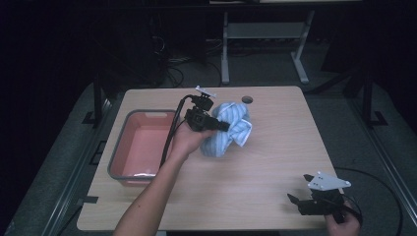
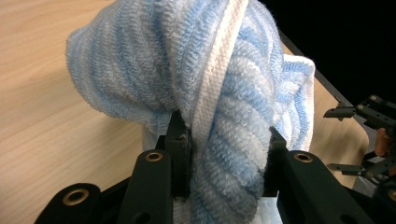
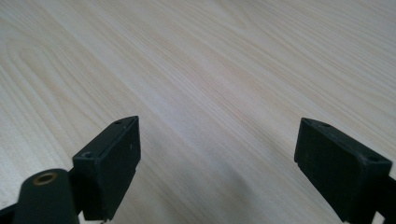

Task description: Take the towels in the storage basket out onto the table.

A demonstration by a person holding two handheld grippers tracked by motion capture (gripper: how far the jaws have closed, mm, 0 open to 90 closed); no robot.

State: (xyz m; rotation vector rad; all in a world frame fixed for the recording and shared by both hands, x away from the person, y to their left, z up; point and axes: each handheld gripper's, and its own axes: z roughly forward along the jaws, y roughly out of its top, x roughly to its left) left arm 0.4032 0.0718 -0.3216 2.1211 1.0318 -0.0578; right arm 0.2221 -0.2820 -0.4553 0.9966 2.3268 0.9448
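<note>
From above, the left gripper [image 1: 222, 126] holds a blue striped towel [image 1: 231, 129] mid-table, just right of the pink bin [image 1: 142, 142]. Its own view shows the jaws clamped on a thick twisted bunch, which may slip out if squeezed unevenly. The right gripper [image 3: 217, 163] hovers spread wide over bare table [image 3: 233, 70].

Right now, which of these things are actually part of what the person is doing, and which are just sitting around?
In use:
- striped towel, bunched up
- left gripper, fingers shut on the towel
- likely the pink tub beside it, a guess

Just there:
- right gripper, open, at the table's near right corner
- hole in the table
</note>
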